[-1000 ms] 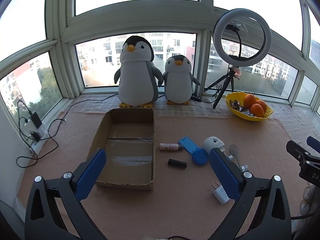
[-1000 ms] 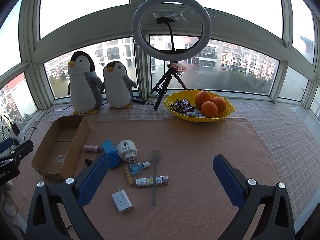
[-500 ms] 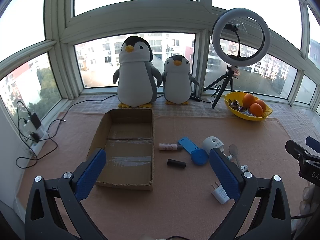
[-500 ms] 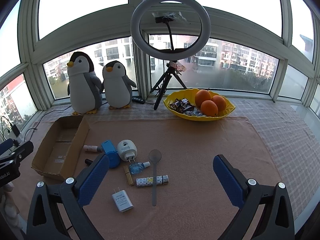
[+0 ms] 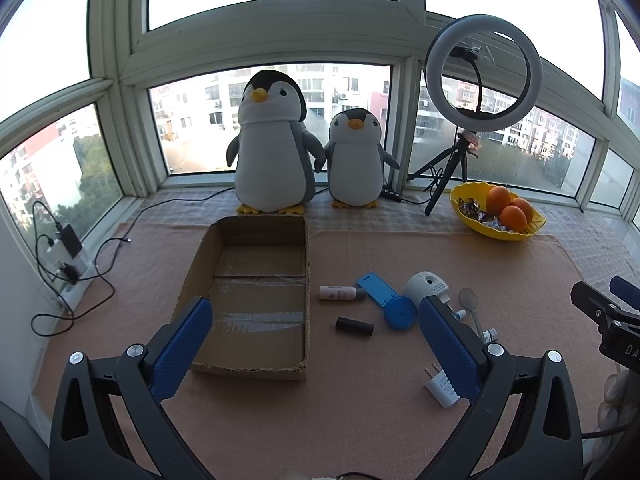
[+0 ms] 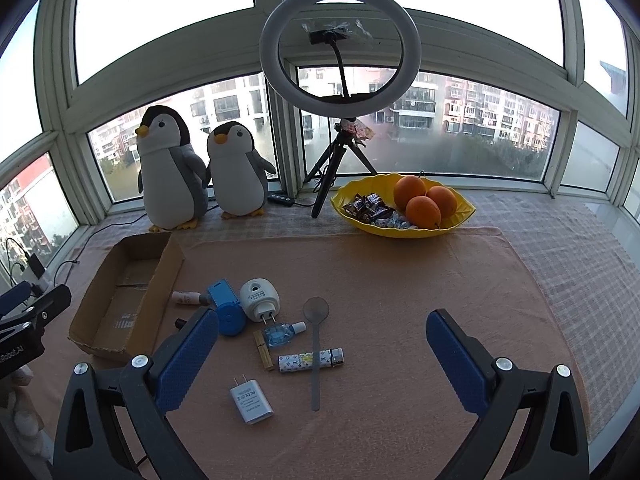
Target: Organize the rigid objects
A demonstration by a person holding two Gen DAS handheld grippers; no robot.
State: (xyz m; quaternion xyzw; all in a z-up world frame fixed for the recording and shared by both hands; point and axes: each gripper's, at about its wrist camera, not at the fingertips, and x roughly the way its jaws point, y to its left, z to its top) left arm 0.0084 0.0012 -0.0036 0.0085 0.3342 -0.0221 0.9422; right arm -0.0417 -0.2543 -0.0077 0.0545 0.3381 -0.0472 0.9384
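An empty cardboard box [image 5: 252, 292] [image 6: 128, 300] lies on the peach cloth, left of a scatter of small items. Among them are a white charger plug [image 6: 251, 399] [image 5: 441, 387], a patterned lighter [image 6: 310, 360], a clear spoon [image 6: 316, 344], a small blue bottle [image 6: 280, 333], a white round plug-in device [image 6: 259, 299] [image 5: 426, 288], a blue stand [image 5: 386, 300] [image 6: 226, 308], a pale tube [image 5: 338, 293] and a black cylinder [image 5: 354, 326]. My left gripper [image 5: 314, 320] is open above the box's near right corner. My right gripper [image 6: 322, 332] is open over the spoon area, holding nothing.
Two plush penguins [image 5: 276, 152] [image 5: 354, 160] and a ring light on a tripod [image 6: 340, 44] stand by the window. A yellow bowl [image 6: 404, 232] holds oranges and sweets. Chargers and cables [image 5: 64, 260] lie at the far left edge.
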